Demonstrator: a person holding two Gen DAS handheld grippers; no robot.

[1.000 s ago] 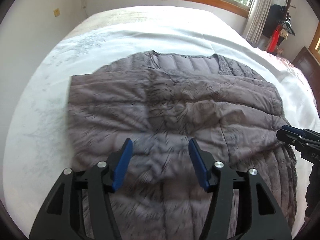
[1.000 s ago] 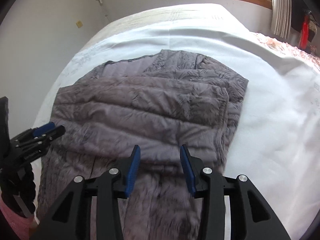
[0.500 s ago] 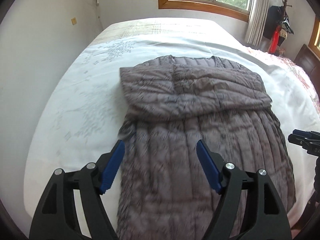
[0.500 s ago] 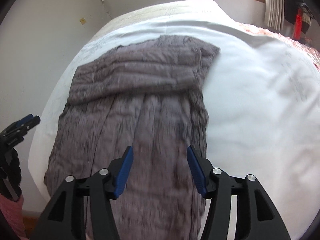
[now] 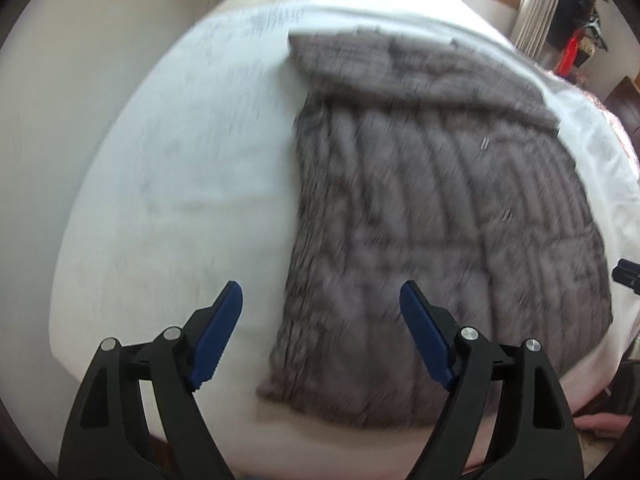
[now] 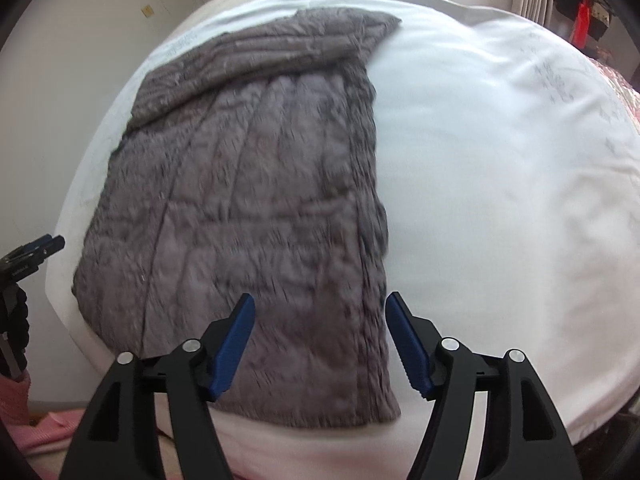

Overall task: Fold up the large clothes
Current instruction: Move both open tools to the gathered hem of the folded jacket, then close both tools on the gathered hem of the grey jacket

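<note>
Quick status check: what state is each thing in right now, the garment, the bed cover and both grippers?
Grey quilted jacket: flat on the bed, far end folded over into a band, nothing gripping it.
White bed sheet: spread smooth under the jacket.
Left gripper: jaws opening, above the jacket's left edge, holding nothing.
Right gripper: jaws opening, above the jacket's right edge, holding nothing.

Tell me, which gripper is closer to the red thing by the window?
Right. The right gripper hangs over the grey jacket's edge on the red thing's side; the left gripper is over the opposite edge. Both are opening, holding nothing.
</note>
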